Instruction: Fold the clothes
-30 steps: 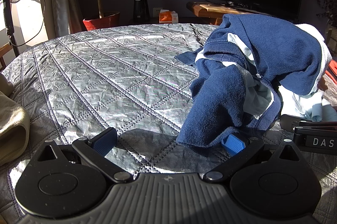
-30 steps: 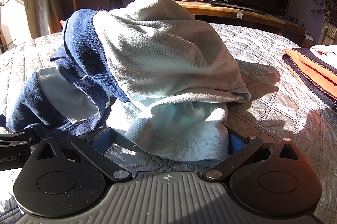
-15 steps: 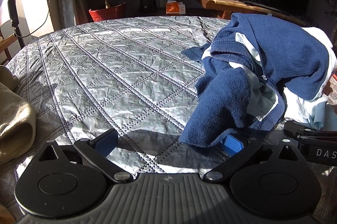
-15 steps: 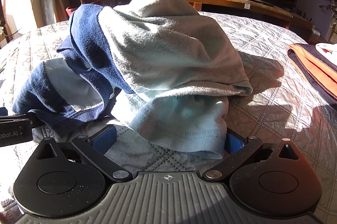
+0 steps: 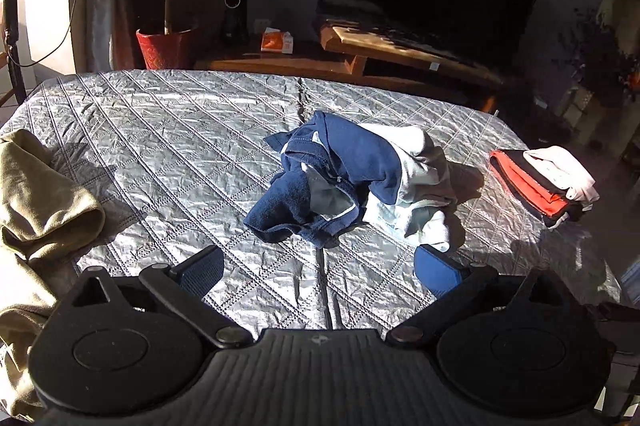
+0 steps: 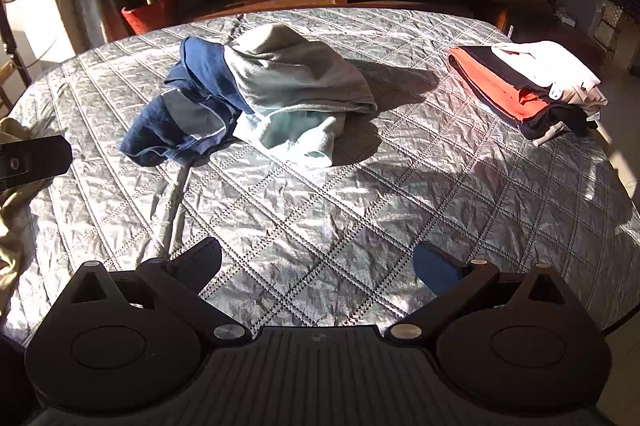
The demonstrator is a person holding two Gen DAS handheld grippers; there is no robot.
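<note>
The quilted silver table (image 5: 168, 145) takes up nearly the whole room from where I stand, and the crumpled blue and pale-green garment (image 5: 352, 181) sits in a heap near its middle, unfolded, with both sets of tongs hanging above the near edge and well apart from it.

The biggest risk, I'd judge, lies in that heap itself. The navy part and the pale part are twisted through one another, so a pinch taken at a guess could catch two layers or an inner fold, and the cloth would lift as a knot, not spread out flat. The cover is wrinkled too, so a low pinch could catch quilt along with fabric.

The left tongs (image 5: 320, 268) are empty and spreading wider, nothing between the blue pads. The right tongs (image 6: 318, 266) are likewise released, gaping over bare quilt.

The folded stack (image 6: 528, 89), orange, black and white, lies at the right edge; a wide sweep while spreading the garment could knock it askew.

The left view alone shows the bulk of the tan garment (image 5: 36, 201) bunched at the left rim; the right view shows the stack's layers and the heap's long shadow far more plainly.
</note>
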